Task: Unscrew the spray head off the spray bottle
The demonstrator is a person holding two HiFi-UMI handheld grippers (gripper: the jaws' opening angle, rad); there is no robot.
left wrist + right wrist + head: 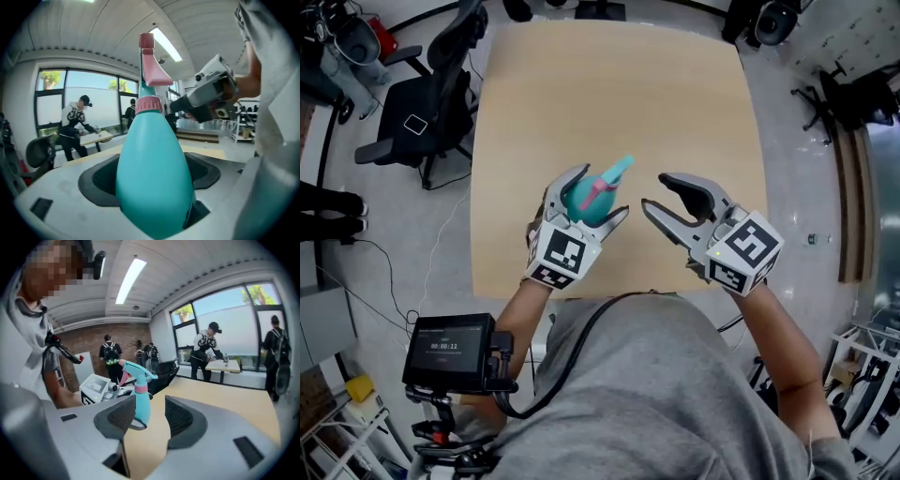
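A teal spray bottle (pixel 586 202) with a pink collar and a teal-and-pink spray head (pixel 614 173) is held above the wooden table (pixel 609 94). My left gripper (pixel 602 192) is shut on the bottle's wide body (pixel 152 173), and the spray head (pixel 151 65) stands up past the jaws. My right gripper (pixel 656 192) hangs just right of the bottle, open, with nothing between its pads. In the right gripper view the bottle (pixel 140 404) and its spray head (pixel 136 370) show through the gap of that gripper (pixel 150 416), beyond the pads, with the left gripper (pixel 101 385) behind.
An office chair (pixel 431 103) stands left of the table. A small screen unit (pixel 450 347) sits at the person's left side. Several people (pixel 208 355) work at another table by the windows in the background.
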